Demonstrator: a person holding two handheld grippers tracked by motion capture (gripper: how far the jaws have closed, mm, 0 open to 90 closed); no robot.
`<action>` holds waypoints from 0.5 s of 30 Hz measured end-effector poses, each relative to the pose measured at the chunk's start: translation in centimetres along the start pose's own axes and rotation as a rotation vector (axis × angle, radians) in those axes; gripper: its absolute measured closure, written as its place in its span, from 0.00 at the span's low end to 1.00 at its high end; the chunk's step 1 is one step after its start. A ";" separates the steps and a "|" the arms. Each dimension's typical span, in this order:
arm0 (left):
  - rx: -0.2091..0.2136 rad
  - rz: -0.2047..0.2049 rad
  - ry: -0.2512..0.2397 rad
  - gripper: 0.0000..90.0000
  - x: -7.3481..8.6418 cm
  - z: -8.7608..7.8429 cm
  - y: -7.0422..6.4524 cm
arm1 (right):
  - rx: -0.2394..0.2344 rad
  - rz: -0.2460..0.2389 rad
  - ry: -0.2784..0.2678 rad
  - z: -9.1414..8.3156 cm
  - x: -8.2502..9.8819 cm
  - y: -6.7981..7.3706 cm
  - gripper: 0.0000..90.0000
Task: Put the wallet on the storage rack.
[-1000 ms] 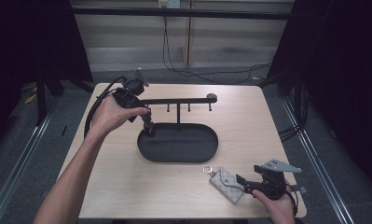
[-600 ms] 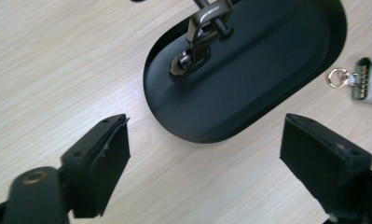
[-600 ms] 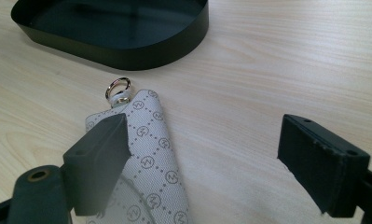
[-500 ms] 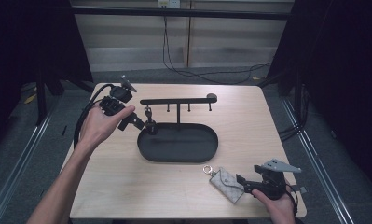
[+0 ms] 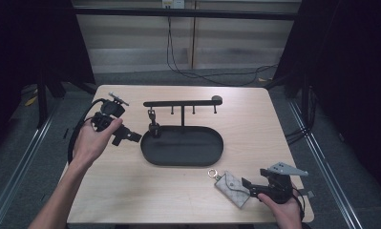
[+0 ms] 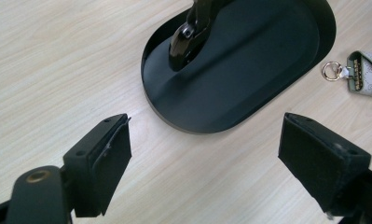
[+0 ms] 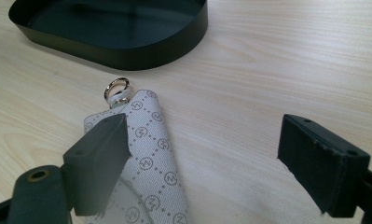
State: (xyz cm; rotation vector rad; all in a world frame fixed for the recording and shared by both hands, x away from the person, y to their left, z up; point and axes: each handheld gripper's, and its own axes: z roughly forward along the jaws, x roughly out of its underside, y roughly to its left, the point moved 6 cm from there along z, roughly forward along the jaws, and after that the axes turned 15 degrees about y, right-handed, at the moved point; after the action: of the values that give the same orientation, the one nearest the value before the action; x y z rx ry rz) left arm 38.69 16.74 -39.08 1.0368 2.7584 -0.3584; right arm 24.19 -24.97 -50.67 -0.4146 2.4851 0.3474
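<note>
in the high view the left gripper sits over the bare table just left of the black oval tray, its jaws spread with nothing between them; they have just been opening. a dark key fob hangs from the leftmost hook of the rack that rises out of the tray, its lower end down by the tray floor, which looks like why that hand is parked beside it. the right gripper rests near the front edge, pointed at the patterned key pouch lying flat with its ring toward the tray, likely lined up for a pickup. the left gripper view gives what the overhead cannot: both pads wide apart over plain wood, the tray rim ahead, the fob resting against the tray floor, and the pouch end with its ring off at the right edge. the right gripper view shows the near-side detail: jaws apart, the left pad over the pouch but not pinching it, the other pad well off to the side, the ring lying between pouch and tray wall.
</note>
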 end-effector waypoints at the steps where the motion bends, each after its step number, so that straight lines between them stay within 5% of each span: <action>1: -0.001 0.002 -0.007 0.19 0.2 0.1 0.1 | 0.002 0.000 0.002 0.0 0.0 0.0 0.18; 15: 0.025 0.029 -0.115 0.19 3.6 1.0 -0.2 | 0.003 0.000 -0.003 -0.1 0.1 0.0 0.18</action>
State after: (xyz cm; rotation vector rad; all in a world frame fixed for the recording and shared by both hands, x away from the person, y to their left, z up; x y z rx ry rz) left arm 35.94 18.58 -40.88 1.0270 2.6412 -0.4349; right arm 24.08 -25.03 -50.61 -0.4129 2.4823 0.3435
